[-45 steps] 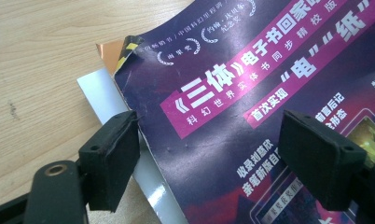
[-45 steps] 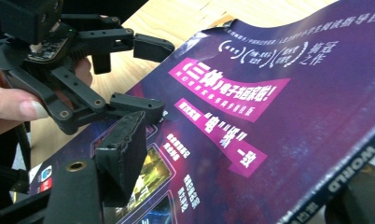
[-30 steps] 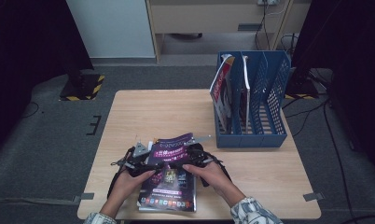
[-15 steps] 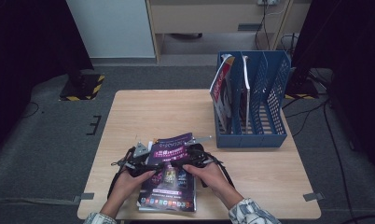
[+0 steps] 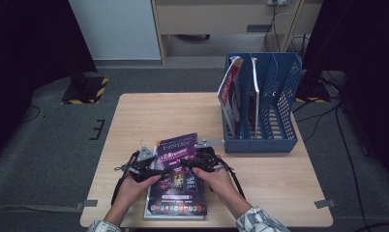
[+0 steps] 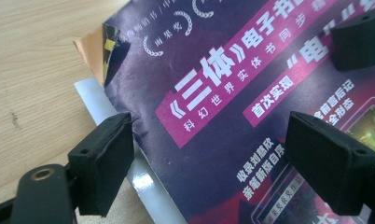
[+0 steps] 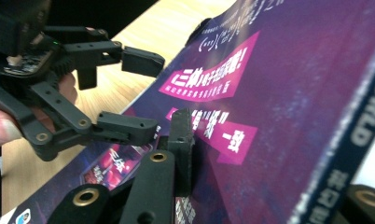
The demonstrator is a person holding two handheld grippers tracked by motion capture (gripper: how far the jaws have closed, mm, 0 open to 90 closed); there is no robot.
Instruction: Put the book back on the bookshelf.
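A purple magazine [image 5: 175, 176] lies on a stack at the near edge of the table [image 5: 275, 188], its far end lifted. The right gripper [image 5: 192, 162] has just been closing and pinches the magazine's right edge. The left gripper [image 5: 161, 170] stands open over the cover's left side. A blue file rack [image 5: 279, 96] stands far right.
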